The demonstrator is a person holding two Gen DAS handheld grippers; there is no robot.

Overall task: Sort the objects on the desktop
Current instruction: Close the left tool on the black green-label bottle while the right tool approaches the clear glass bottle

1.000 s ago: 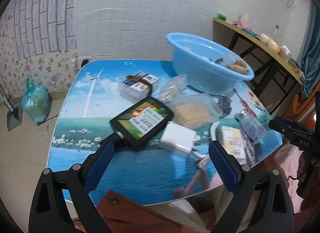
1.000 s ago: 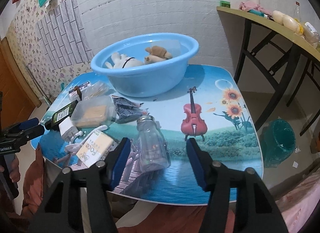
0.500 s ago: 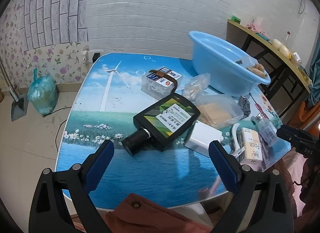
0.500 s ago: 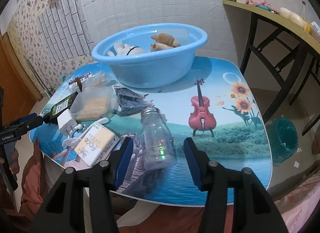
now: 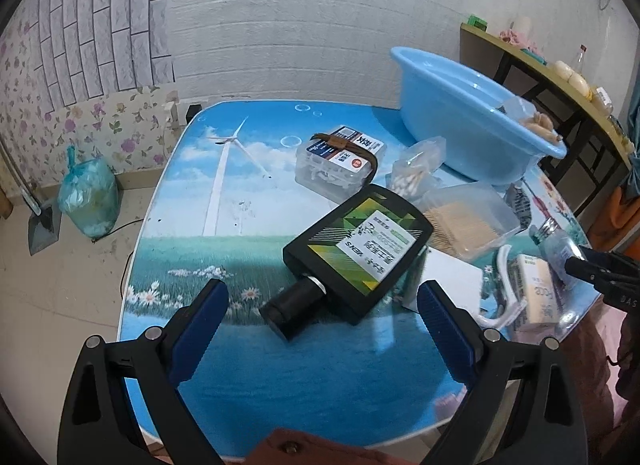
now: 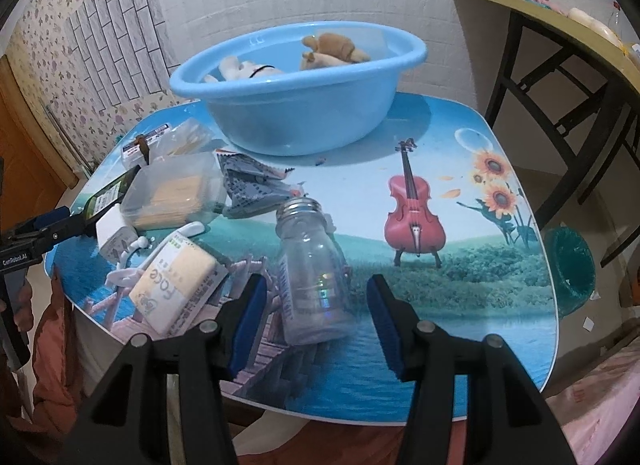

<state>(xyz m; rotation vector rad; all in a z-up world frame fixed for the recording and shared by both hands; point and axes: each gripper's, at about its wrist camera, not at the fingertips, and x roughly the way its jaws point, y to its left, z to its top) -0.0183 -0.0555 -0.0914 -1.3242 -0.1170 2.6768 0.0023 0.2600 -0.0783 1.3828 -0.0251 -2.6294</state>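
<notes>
1. Nearest the right wrist camera, the right gripper (image 6: 316, 307) stood partly open over the front edge of the surface (image 6: 460, 329), its blue pads either side of a clear glass bottle (image 6: 314, 265) without pressing on it.
2. That bottle lay on its side with its open mouth pointing away toward the basin.
3. Just left of it lay a tissue pack (image 6: 176, 283) marked "Face", with a white plastic hook (image 6: 128, 261) beside it.
4. Nearest the left wrist camera, the left gripper (image 5: 320, 315) was spread wide and held nothing; the dark cap of a black flat bottle (image 5: 360, 247) lay between its pads and a little beyond them, untouched.
5. To the right of the black flat bottle sat a white charger block (image 5: 452, 281), partly tucked under the bottle's edge.
6. Farther back stood a clear lidded box (image 5: 468, 217) of toothpicks, a small bag (image 5: 416, 169) of pale pieces, and a clear box (image 5: 340, 165) strapped with a brown band.
7. A crumpled grey wrapper (image 6: 252, 185) lay between the lidded box and the basin.
8. At the far side stood a blue basin (image 6: 304, 105) holding two plush toys (image 6: 332, 49).
9. Beyond the surface, a tied bag (image 5: 88, 201) rested on the floor by the flowered wall, and a side table (image 6: 560, 25) stood on the right.
</notes>
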